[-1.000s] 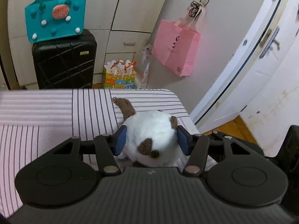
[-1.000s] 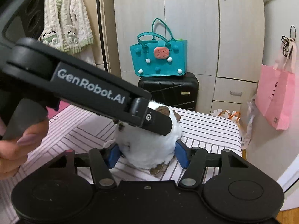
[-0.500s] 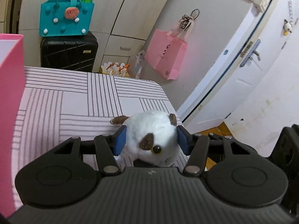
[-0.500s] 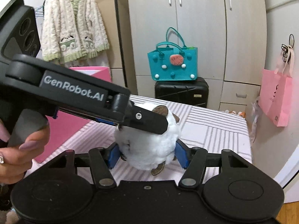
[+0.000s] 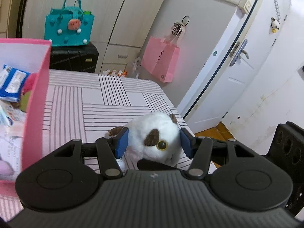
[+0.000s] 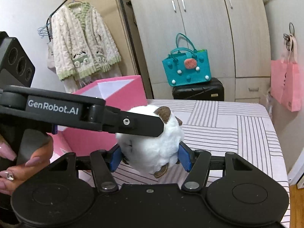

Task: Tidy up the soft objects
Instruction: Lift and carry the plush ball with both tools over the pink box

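Note:
A round white plush toy (image 5: 153,131) with brown patches and a yellow eye is held above the striped bed. My left gripper (image 5: 153,142) is shut on the plush, blue pads on both its sides. My right gripper (image 6: 150,156) is shut on the same plush (image 6: 152,148) from another side. The left gripper's arm (image 6: 95,114) crosses over the plush in the right wrist view. A pink box (image 5: 36,102) stands at the left with soft items and packets inside; it also shows in the right wrist view (image 6: 114,102).
The pink striped bed cover (image 5: 114,98) ends at its right edge near a white door (image 5: 237,66). A teal bag (image 6: 187,69) sits on a black suitcase (image 6: 198,91). A pink shopping bag (image 5: 160,60) hangs on the wall. A knitted cardigan (image 6: 81,45) hangs at left.
Both grippers have lifted the plush off the bed and carried it toward the pink box, which has come into view at the left.

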Tool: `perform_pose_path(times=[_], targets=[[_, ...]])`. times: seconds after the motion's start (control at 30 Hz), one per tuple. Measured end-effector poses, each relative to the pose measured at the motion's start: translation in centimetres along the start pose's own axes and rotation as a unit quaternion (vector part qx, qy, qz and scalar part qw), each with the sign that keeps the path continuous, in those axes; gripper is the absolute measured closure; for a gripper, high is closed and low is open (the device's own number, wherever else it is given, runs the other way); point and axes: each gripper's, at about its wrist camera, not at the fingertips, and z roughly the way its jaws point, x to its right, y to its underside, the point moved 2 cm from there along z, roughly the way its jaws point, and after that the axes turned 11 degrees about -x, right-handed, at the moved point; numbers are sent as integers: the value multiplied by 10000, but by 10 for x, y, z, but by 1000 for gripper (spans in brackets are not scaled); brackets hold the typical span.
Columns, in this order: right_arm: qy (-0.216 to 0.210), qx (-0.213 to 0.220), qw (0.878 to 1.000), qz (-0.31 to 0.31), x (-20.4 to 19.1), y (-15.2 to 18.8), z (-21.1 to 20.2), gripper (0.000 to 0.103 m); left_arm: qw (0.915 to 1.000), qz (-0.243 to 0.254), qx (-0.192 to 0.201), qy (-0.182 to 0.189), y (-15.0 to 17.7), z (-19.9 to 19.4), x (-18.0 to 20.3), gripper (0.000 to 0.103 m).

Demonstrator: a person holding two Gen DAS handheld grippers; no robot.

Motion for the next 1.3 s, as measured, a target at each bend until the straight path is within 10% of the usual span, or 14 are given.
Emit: perform_pose_path(times=[0.77, 1.3], targets=[[-210, 605, 9942, -867, -121, -97, 7, 37, 9908, 370, 1248, -379, -33, -134, -45, 46], [-276, -432, 9702, -2370, -165, -123, 95, 37, 9896, -759, 1027, -664, -40, -137, -140, 46]])
